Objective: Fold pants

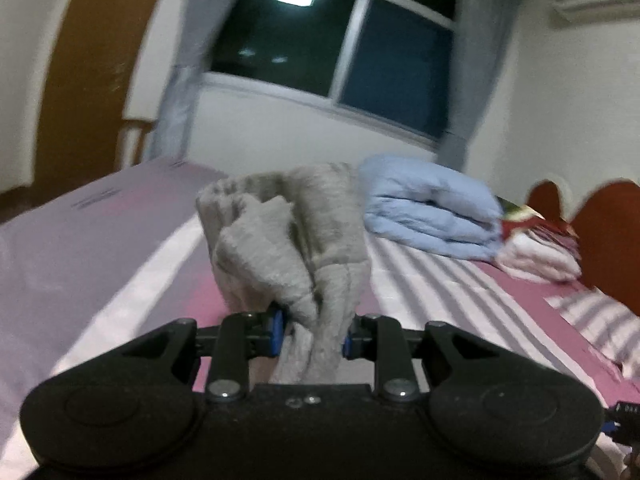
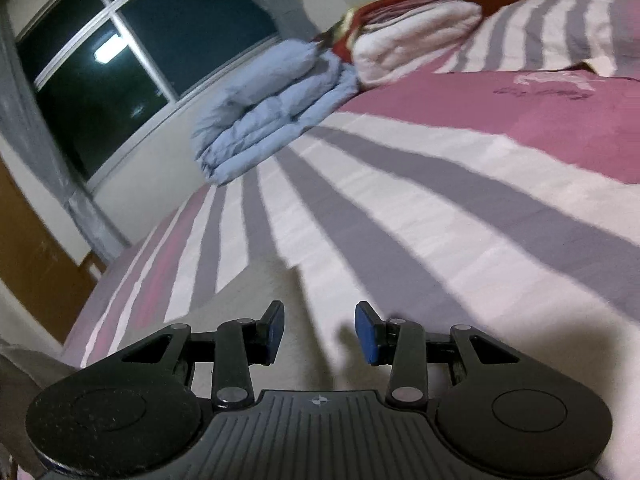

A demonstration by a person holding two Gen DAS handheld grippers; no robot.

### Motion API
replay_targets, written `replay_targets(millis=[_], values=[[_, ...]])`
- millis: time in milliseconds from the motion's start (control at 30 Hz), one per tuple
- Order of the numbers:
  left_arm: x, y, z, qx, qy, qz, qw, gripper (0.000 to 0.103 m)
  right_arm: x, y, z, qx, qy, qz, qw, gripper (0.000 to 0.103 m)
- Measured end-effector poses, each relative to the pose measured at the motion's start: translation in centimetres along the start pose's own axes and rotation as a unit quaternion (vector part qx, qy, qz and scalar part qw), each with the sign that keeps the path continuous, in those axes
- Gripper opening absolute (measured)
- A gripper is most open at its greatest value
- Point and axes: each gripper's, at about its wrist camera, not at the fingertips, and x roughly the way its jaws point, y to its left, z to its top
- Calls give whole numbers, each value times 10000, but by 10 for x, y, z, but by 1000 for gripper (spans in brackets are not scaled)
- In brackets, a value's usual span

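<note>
Grey pants (image 1: 296, 240) bunched in left claw (image 1: 312, 336); right claw (image 2: 320, 332) agape

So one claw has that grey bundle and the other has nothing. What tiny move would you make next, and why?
Probably bring the open right claw over to take a free edge of the pants. The left claw pinches them in a bunched wad above the bed, so they likely need a second grip to be spread flat before any fold.

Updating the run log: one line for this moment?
left gripper: shut on grey pants, lifted | right gripper: open, empty, over striped bedsheet
</note>
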Motion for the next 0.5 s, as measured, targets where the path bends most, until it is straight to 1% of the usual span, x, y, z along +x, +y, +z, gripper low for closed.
replay_targets(millis=[100,167,333,433,500], values=[[14,-44,-5,132,41,-282,9995,15,-11,-23,10,146,-67,-26,9999,40],[26,-77,-14,344,125,-438,9984,15,-18,-38,16,182,-126,-88,9997,41],[43,-141,-50,689,426,-851,9931,15,-27,-75,29,523,-243,-234,9981,42],[56,-172,-77,1065,679,-892,9880,15,-30,-89,31,678,-249,-287,9970,44],[62,-187,-91,1196,766,-907,9857,15,-30,-96,28,745,-204,-305,9965,44]])
